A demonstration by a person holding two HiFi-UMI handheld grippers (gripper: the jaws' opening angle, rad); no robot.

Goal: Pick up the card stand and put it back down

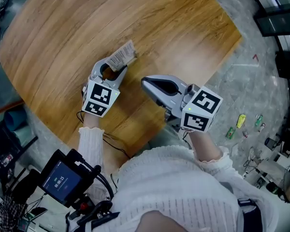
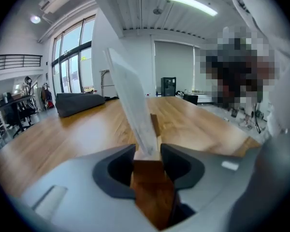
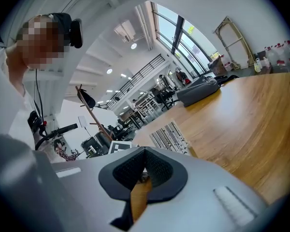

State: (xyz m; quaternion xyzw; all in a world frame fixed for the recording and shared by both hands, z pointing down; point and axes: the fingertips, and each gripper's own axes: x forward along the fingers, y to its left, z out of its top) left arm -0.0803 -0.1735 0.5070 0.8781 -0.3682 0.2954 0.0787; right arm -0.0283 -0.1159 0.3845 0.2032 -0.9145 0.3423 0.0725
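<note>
Left gripper (image 1: 112,71): jaws partly apart and clamped on the card stand (image 2: 152,187), a small brown wooden block with a slot on top. Both pads press on the block's sides, and the grip looks centred and square. A white card printed with barcode stripes (image 1: 122,57) stands in the slot and leans toward 1 o'clock from the gripper in the head view.

Right gripper (image 1: 146,84): jaws together with nothing between them. It hangs idle at about 4 o'clock from the stand, a little apart from it.

Location: the stand is over the round, light-brown wooden table (image 1: 63,33), toward its 6 o'clock edge, near the person.

Progress (judgement):
- Grasp: done.
- Lift: cannot tell. No view shows the underside of the block, so no gap or contact with the tabletop can be read.
- Set-down and release: not yet done, since the pads are on the block.

Remaining: if the stand is lifted, lower it flat, open the left jaws and back off without knocking the leaning card. If it is not lifted, the lift comes first.
</note>
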